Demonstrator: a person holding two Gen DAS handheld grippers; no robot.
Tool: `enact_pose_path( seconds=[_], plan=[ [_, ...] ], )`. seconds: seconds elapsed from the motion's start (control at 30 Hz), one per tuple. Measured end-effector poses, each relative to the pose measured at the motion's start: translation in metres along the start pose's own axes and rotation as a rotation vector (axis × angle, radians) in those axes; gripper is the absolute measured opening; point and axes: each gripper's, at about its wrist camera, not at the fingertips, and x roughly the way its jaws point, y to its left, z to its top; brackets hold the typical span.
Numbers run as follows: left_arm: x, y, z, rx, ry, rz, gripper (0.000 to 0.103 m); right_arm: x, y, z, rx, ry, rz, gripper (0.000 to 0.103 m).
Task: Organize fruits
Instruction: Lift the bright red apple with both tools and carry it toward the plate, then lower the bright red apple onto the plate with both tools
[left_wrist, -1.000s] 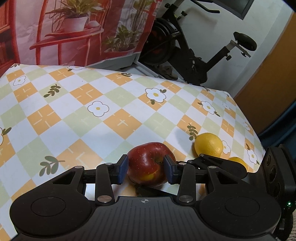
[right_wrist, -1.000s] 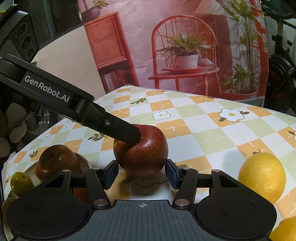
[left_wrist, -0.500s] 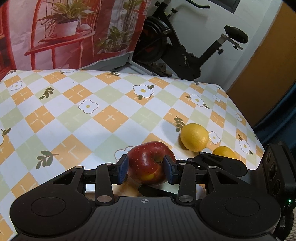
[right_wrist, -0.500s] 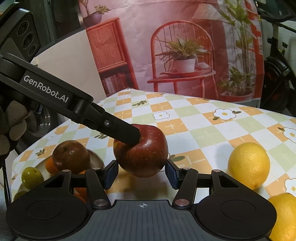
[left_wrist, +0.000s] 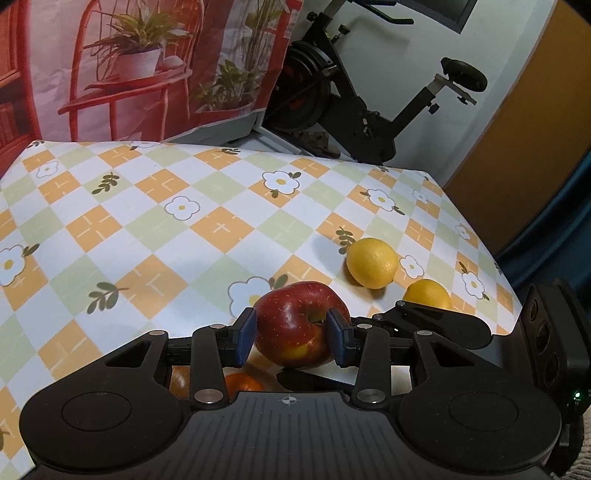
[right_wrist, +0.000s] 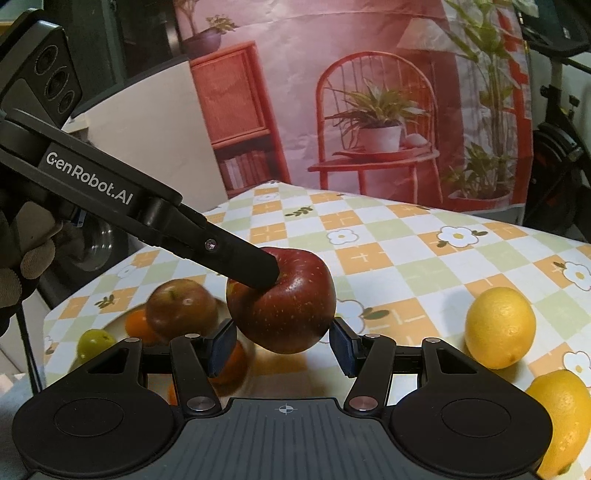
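A red apple (left_wrist: 295, 332) hangs above the checked tablecloth (left_wrist: 155, 229), held from two sides. My left gripper (left_wrist: 291, 332) is shut on it, one blue pad at its stem dimple and the other on its flank. In the right wrist view the same apple (right_wrist: 284, 302) sits between the pads of my right gripper (right_wrist: 282, 345), which press its lower sides. The left gripper's black finger (right_wrist: 236, 258) reaches in from the left onto the apple's top. Two lemons (left_wrist: 372, 263) (left_wrist: 426, 293) lie on the cloth to the right.
A plate (right_wrist: 114, 326) near the table's left corner holds a brownish apple (right_wrist: 181, 306), oranges (right_wrist: 136, 325) and a small green fruit (right_wrist: 96, 341). A gloved hand (right_wrist: 22, 258) grips the left tool. An exercise bike (left_wrist: 354, 96) and a printed backdrop (left_wrist: 147, 66) stand behind the table.
Both grippers have risen with the apple and carried it left, toward the plate. The plate's fruit now lies just under and beside the apple. Both grips are unchanged.
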Motion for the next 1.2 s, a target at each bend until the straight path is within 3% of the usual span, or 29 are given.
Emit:
enact_pose_path(
  seconds=[0.53, 1.2],
  plan=[
    [-0.050, 0.023, -0.042, -0.074, -0.042, 0.024, 0.044, -0.003, 0.059, 0.003, -0.089, 0.056, 0.086, 0.052],
    [-0.060, 0.054, -0.072, -0.179, -0.010, 0.023, 0.044, 0.013, 0.095, -0.007, -0.163, 0.169, 0.147, 0.052]
  ],
)
